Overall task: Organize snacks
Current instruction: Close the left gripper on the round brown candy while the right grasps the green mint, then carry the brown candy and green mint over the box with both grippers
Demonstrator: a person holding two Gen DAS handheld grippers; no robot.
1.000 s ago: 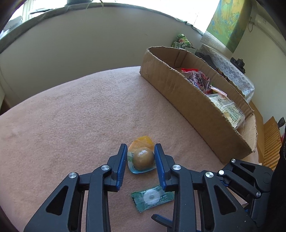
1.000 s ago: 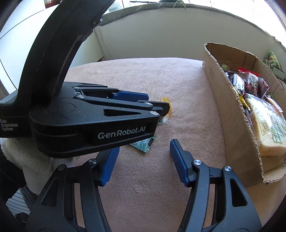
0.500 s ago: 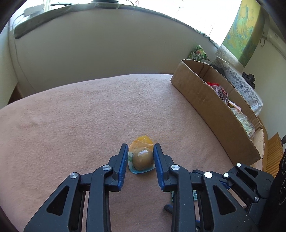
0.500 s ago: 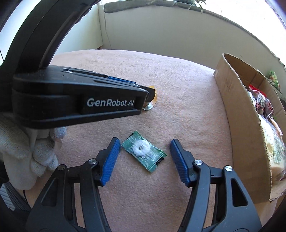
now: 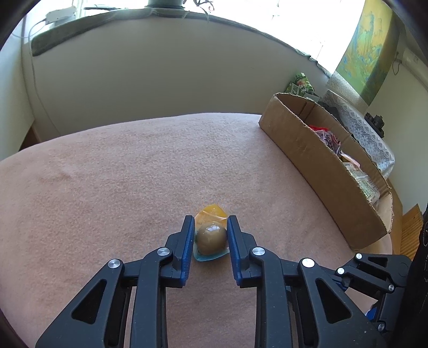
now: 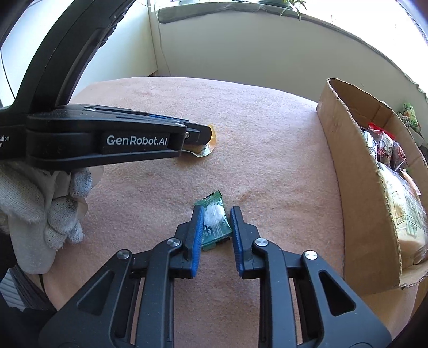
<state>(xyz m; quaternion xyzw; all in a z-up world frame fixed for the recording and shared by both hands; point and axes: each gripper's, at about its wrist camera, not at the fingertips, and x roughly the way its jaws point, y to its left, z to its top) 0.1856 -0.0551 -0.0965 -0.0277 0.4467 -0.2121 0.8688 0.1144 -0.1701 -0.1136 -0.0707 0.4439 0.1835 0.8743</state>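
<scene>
Risk of the round brown snack [image 5: 211, 239] squirting out of the just-closed left gripper [image 5: 210, 235], well left of the cardboard box [image 5: 321, 171], while right view has right gripper [image 6: 214, 227] just closed on the green candy [image 6: 214, 219], crinkly wrapper could slip, path to box clear.

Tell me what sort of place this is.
Probably a room in a home: a table under a pink fleece cloth, a windowsill with a plant, a landscape picture on the wall, and a cardboard box of packaged snacks.
</scene>
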